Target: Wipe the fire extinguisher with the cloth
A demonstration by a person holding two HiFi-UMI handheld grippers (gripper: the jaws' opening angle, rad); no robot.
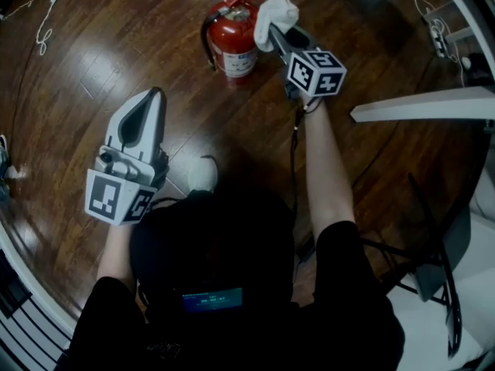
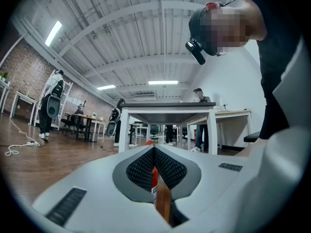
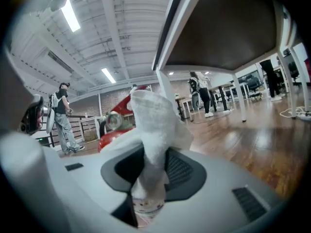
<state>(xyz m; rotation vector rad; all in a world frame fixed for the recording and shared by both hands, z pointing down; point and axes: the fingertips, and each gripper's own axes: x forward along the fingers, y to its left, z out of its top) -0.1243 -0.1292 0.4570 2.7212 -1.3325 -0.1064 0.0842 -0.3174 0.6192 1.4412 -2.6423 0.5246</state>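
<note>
A red fire extinguisher (image 1: 233, 43) stands upright on the wooden floor at the top middle of the head view. My right gripper (image 1: 272, 28) is shut on a white cloth (image 1: 276, 11), and the bunched cloth sits against the extinguisher's top right side by its handle. In the right gripper view the cloth (image 3: 151, 125) rises from between the pads, with the extinguisher's red body (image 3: 112, 136) and gauge just behind it. My left gripper (image 1: 157, 93) hangs lower left, away from the extinguisher, shut with nothing in it. Only a thin red sliver shows through its closed jaws (image 2: 154, 152).
A white table edge (image 1: 421, 110) juts in at the right, with a black chair base (image 1: 421, 263) below it. Cables lie on the floor at the top left (image 1: 46, 8) and top right (image 1: 433, 22). A white shoe (image 1: 203, 172) shows below. People and tables stand in the distance.
</note>
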